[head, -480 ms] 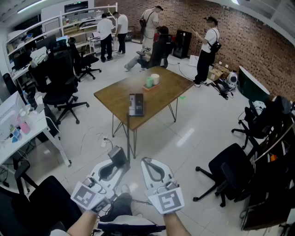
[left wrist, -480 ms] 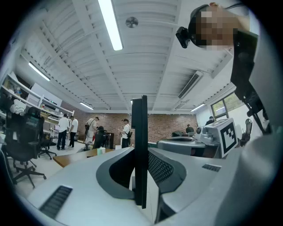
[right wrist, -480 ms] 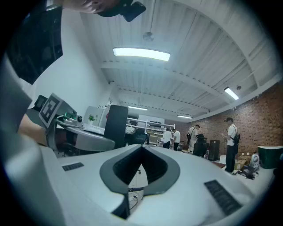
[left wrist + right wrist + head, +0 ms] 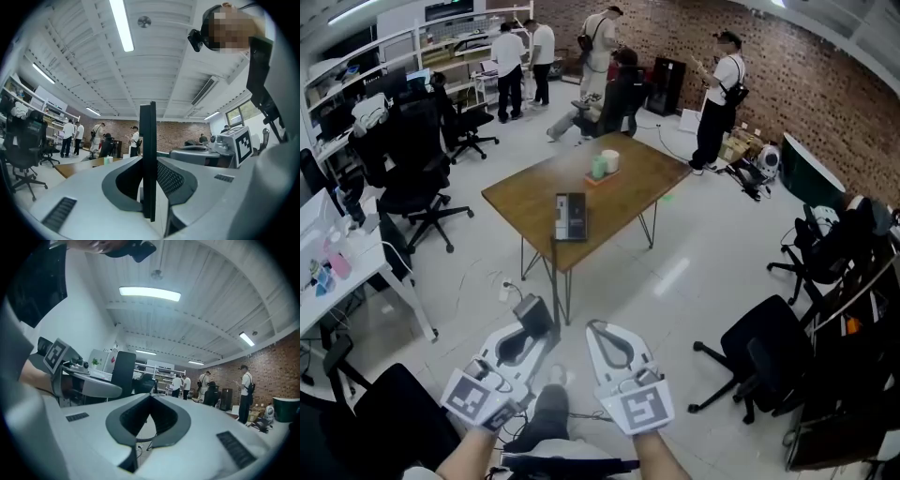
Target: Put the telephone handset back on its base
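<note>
A wooden table (image 4: 623,192) on thin metal legs is seen in mid-room, and a green cup (image 4: 597,168) and a white cup (image 4: 611,160) are set side by side near its far edge. Black office chairs (image 4: 417,159) are gathered at the left beside a white desk (image 4: 361,272). Several people (image 4: 719,94) are seen standing near a brick wall (image 4: 811,89). A thin black slab (image 4: 147,159) is seen edge-on.

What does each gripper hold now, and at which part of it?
Left gripper: a dark flat slab, upright, gripped at its lower end; its kind cannot be told. Right gripper: nothing.
</note>
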### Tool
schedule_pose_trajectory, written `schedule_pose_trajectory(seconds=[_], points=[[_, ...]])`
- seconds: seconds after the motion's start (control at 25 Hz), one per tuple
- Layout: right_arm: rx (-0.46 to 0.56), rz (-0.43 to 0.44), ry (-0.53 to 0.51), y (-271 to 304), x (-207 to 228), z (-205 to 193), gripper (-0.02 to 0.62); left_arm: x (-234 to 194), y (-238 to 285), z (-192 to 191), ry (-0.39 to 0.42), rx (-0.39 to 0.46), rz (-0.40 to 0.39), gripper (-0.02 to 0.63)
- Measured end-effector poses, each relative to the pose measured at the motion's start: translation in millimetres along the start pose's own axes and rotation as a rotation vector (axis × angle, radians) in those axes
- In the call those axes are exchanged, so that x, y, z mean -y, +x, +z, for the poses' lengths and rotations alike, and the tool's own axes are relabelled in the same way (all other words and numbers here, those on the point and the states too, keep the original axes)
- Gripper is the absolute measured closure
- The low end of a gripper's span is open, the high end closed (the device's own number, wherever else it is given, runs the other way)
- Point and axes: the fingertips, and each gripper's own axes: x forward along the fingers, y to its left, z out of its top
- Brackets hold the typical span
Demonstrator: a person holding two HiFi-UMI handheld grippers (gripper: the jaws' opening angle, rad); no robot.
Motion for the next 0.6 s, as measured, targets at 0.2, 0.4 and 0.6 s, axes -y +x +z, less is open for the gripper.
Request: schedule_pose_trajectory(seconds=[0.2, 0.4, 0.6], points=[[-0.016, 0.012, -0.007, 26, 11, -9, 0.591, -25, 18, -10, -0.017, -0.008, 0.011, 0.534], [-0.029, 0.016, 0.003, 54, 31, -12, 0.591, -48, 41, -17, -0.044, -0.031, 0.008, 0.534], [-0.039, 0.016, 0.012, 82, 47, -16, 0.591, -73, 61, -25, -0.058, -0.040, 0.011, 0.534]])
